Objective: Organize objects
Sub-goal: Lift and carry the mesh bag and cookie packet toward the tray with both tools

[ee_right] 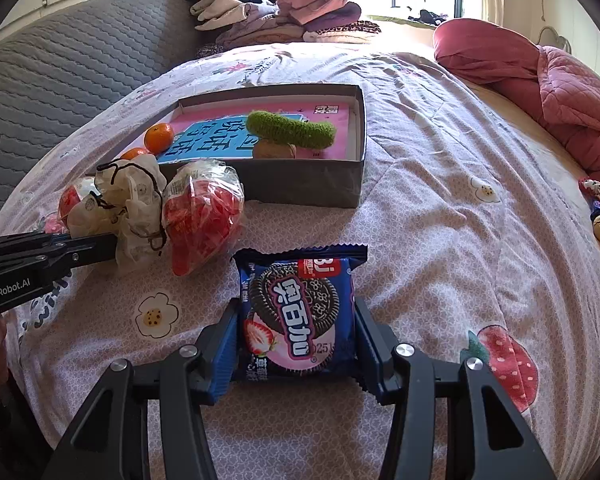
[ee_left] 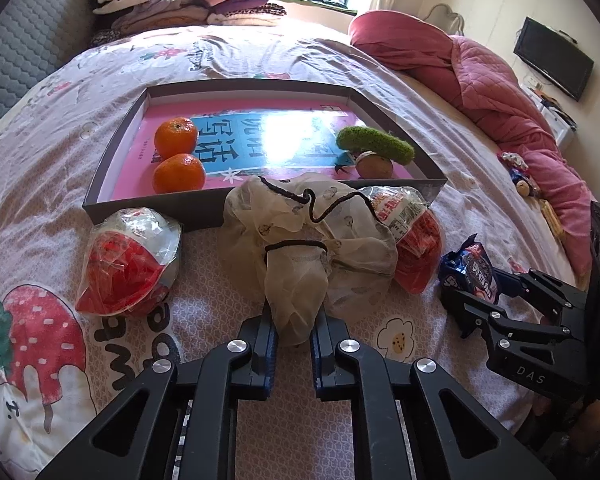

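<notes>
Two handheld grippers work over a bed covered in a strawberry-print quilt (ee_right: 440, 208), where a shallow grey box (ee_left: 112, 160) serves as the collecting tray. Already lying in the box, on a pink and blue book cover, are two oranges (ee_left: 176, 136), a fuzzy green roll (ee_left: 374, 144) and a small brown item under it that is hard to identify. Judging by this, the sorting is partly done. Left outside, just in front of the box's near wall, are a cream drawstring pouch (ee_left: 308, 232), two clear bags of red snacks (ee_left: 128, 268) on either side of it, and a blue cookie packet (ee_right: 298, 312) nearer the right side. The left gripper (ee_left: 294, 328) is clamped shut on the near tail of the pouch, which rests on the quilt. The right gripper (ee_right: 296, 344) straddles the cookie packet with its blue pads right at the packet's edges; whether they press on it cannot be told, and the packet lies flat on the quilt. Glare from the window washes out the book's centre. Small objects by the pink blanket (ee_right: 572, 92) at the far right are too blurred to name, and only a sliver of a person's hand shows at the frame edges.
</notes>
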`<move>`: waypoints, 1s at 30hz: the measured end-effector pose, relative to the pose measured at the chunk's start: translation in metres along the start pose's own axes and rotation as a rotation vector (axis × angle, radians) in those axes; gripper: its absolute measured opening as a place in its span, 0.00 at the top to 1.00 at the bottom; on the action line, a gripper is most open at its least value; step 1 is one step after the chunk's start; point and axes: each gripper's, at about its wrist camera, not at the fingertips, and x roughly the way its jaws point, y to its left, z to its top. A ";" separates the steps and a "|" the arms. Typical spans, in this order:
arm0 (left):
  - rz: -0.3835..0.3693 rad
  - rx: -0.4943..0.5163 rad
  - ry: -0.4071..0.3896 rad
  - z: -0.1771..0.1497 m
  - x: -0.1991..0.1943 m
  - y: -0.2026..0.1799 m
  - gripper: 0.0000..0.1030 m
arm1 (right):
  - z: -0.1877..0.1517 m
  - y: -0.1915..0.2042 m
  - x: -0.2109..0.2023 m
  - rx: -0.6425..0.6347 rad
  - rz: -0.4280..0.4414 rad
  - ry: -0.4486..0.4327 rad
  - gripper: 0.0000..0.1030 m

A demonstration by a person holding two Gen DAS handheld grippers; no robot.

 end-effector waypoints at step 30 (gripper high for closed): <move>0.010 0.011 -0.030 -0.009 -0.031 -0.007 0.87 | 0.007 0.001 -0.026 0.024 0.048 -0.099 0.49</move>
